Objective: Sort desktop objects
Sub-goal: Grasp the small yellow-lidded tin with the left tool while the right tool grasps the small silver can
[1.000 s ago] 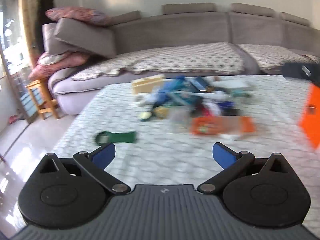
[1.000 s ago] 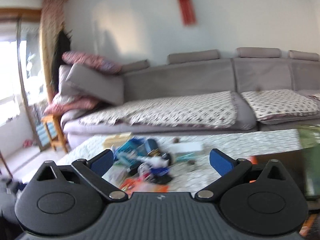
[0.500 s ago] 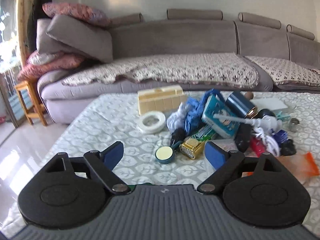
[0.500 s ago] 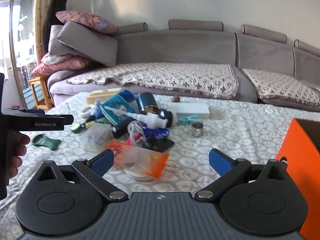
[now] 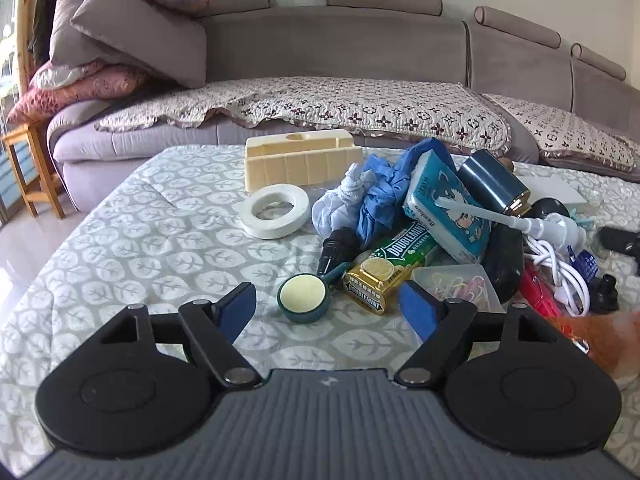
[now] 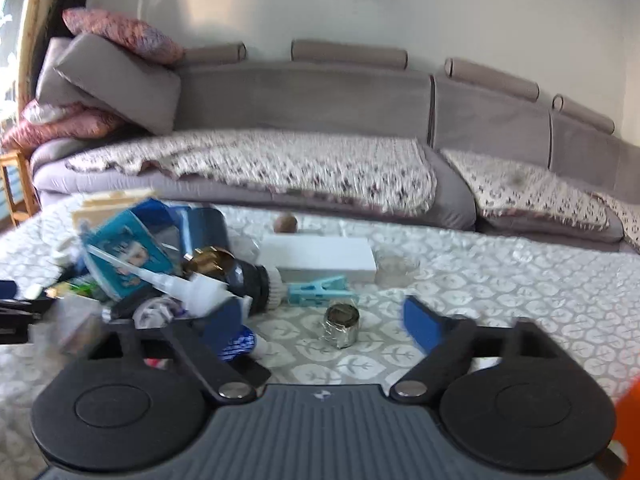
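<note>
**Both grippers hover open over a cluttered pile**

Grey sofa cushions point(image 5: 360, 52) and a patterned throw fill the background, and in front of them lies a surface point(image 5: 132, 248) covered with a pale leaf-print cloth.

From the left wrist view, the left gripper point(image 5: 328, 308) hangs low over the near edge of the pile, its jaws apart and just having been closing, with nothing pressed between the blue pads. Between and just beyond the pads lies a small teal dish point(image 5: 303, 298) with a cream centre, and touching its right side is a gold mint tin point(image 5: 370, 284). A green Doublemint pack point(image 5: 404, 246) lies behind the tin. Right of the tin is a clear box of coloured paper clips point(image 5: 460, 284), close to the right pad. Farther back are a white tape roll point(image 5: 275, 211), a cream plastic holder point(image 5: 300, 158), a crumpled blue cloth point(image 5: 368, 196), a teal tissue pack point(image 5: 444, 208), a dark blue cylinder point(image 5: 494, 182) and a white cable point(image 5: 560, 264).

The right wrist view is blurred. The right gripper point(image 6: 324, 324) is also apart, its jaws just having been closing, gripping nothing. A small silver foil-wrapped roll point(image 6: 342, 326) stands on the cloth between the pads, apart from both. Beyond it lie a light blue clothespin point(image 6: 320, 290) and a white flat box point(image 6: 320, 258). An orange object point(image 6: 628, 432) shows at the lower right edge.
</note>
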Available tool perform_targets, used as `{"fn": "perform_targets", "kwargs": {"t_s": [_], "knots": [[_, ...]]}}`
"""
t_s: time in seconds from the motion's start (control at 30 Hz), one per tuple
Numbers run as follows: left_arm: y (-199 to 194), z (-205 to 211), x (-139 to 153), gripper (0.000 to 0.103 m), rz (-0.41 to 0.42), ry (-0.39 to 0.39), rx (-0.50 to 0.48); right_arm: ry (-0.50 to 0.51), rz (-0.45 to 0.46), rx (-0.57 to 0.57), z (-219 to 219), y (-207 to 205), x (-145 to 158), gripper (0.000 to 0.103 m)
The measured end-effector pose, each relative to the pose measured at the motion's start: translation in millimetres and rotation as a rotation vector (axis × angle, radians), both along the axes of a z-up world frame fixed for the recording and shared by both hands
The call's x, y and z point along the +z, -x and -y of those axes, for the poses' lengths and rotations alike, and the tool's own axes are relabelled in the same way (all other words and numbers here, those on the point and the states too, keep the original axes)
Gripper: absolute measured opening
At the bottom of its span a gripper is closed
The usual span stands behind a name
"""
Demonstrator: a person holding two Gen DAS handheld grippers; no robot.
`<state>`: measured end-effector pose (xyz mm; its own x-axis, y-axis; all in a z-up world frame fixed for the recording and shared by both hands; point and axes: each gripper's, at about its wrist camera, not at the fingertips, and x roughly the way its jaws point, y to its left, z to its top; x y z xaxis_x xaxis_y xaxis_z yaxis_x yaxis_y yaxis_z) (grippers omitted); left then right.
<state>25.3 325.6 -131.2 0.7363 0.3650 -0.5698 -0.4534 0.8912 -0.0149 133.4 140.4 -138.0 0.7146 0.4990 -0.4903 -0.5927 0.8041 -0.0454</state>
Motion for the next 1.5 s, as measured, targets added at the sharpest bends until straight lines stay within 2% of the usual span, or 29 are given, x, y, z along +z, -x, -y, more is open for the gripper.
{"fn": "perform_targets", "kwargs": {"t_s": [0.03, 0.27, 0.37, 0.43, 0.53, 0.63, 0.67, 0.7, 0.73, 1.07, 1.2, 1.23, 1.27, 1.3, 1.5], "knots": [[1.8, -1.0, 0.0, 0.08, 0.004, 0.009, 0.001, 0.005, -0.012, -0.01, -1.1, -3.7, -2.8, 0.051], [5.2, -7.3, 1.9, 0.081, 0.012, 0.039, -0.006, -0.003, -0.062, -0.02, 3.0, -10.3, -7.8, 0.052], [3.7, -8.3, 3.5, 0.076, 0.006, 0.037, 0.0, -0.002, -0.093, -0.027, 1.7, -14.9, -9.2, 0.052], [6.0, -8.1, 9.1, 0.067, 0.004, 0.024, 0.006, -0.003, -0.097, -0.024, 1.2, -15.2, -9.1, 0.052], [16.4, -4.4, 22.5, 0.068, 0.02, -0.001, -0.025, 0.001, -0.096, -0.013, -0.8, -12.4, -9.6, 0.052], [14.1, -3.0, 21.2, 0.066, 0.001, -0.013, -0.048, -0.001, -0.098, -0.015, -0.5, -13.3, -9.6, 0.052], [10.4, -3.3, 17.2, 0.062, -0.03, -0.016, -0.046, -0.005, -0.101, -0.018, 0.2, -14.0, -9.4, 0.052], [8.4, -3.0, 13.2, 0.052, -0.053, -0.023, -0.037, -0.01, -0.103, -0.021, 1.2, -14.4, -9.4, 0.052], [6.8, -3.9, 10.1, 0.05, -0.072, -0.023, -0.033, -0.013, -0.108, -0.023, 2.2, -15.6, -9.6, 0.052], [-0.6, -9.7, 5.0, 0.052, -0.076, -0.019, 0.015, 0.045, -0.126, -0.004, -7.5, -23.1, -12.4, 0.052], [-0.9, -8.2, 4.5, 0.044, -0.07, -0.014, 0.016, 0.056, -0.12, 0.004, -10.4, -27.9, -12.6, 0.052], [-1.2, -7.7, 4.0, 0.037, -0.066, -0.016, 0.014, 0.055, -0.119, 0.007, -10.5, -28.1, -12.7, 0.042], [-1.7, -7.1, 3.4, 0.031, -0.06, -0.015, 0.009, 0.05, -0.119, 0.016, -10.5, -27.8, -12.6, 0.02], [-1.6, -6.2, 3.8, 0.028, -0.058, -0.011, 0.007, 0.06, -0.11, 0.017, -11.5, -25.9, -12.6, 0.021], [1.9, -0.2, 9.7, 0.028, -0.065, -0.001, 0.009, 0.037, -0.116, 0.03, -8.4, -13.3, -8.1, 0.021]]}}
